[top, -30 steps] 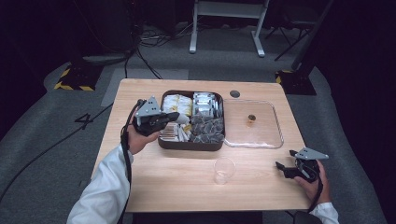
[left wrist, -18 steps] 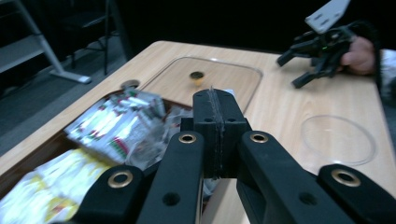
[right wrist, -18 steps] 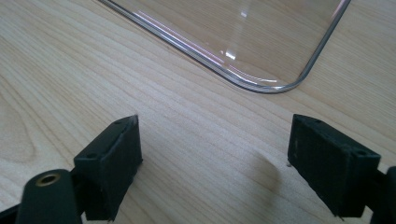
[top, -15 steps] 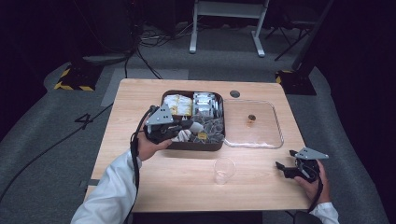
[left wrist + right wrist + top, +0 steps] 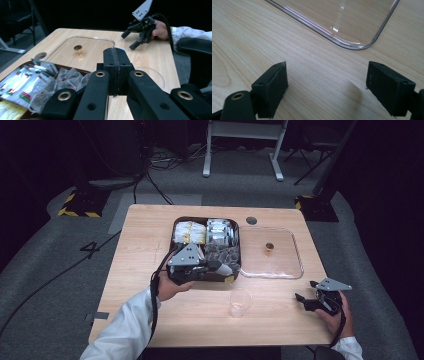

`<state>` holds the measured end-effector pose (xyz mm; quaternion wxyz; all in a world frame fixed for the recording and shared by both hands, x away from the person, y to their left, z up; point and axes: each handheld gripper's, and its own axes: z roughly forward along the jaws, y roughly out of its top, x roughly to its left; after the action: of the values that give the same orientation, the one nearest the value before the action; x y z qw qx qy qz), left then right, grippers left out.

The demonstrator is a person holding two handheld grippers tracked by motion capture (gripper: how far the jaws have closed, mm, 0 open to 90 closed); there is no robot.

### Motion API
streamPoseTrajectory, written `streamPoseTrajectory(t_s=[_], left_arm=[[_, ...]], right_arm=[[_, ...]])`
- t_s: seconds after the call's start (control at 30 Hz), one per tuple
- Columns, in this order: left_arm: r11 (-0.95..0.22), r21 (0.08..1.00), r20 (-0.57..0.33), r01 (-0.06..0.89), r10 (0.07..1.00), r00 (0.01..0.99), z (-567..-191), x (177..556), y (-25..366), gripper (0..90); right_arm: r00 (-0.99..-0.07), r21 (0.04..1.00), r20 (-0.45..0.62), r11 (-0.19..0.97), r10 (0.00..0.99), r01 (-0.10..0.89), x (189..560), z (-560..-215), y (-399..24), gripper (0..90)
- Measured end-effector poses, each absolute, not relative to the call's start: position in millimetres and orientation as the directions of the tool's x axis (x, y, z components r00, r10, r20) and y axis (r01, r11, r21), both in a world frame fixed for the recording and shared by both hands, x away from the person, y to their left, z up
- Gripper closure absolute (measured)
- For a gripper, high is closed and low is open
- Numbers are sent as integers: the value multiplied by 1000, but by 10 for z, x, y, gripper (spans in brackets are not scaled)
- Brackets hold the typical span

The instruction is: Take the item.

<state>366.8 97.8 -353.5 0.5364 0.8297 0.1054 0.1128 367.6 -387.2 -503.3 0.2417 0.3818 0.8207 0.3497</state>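
Dark floor ringed the wooden table; the left gripper, jaws pressed together, hung over the packet tray, hiding its near edge; whether it pinched anything stayed unclear; the right gripper sat wide apart, right of the tray.

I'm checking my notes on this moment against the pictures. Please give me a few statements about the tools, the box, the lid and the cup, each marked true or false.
1. The left tool has its jaws pressed together. True; the left gripper view shows no gap between them.
2. The right tool is shut on the clear lid. False; its jaws stand wide apart over bare table, near the lid's corner.
3. The clear lid lies flat on the table beside the dark box. True.
4. The box holds no packets. False; packets fill it.
5. The clear cup stands inside the box. False; it stands on the table in front of the box.
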Motion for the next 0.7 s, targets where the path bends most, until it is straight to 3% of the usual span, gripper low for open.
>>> streamPoseTrajectory(t_s=[0.7], left_arm=[[-453, 891, 33, 37, 146, 989, -3749, 3473, 558, 892]], right_arm=[[-591, 759, -131, 464, 796, 457, 3675, -5033, -3871, 178]])
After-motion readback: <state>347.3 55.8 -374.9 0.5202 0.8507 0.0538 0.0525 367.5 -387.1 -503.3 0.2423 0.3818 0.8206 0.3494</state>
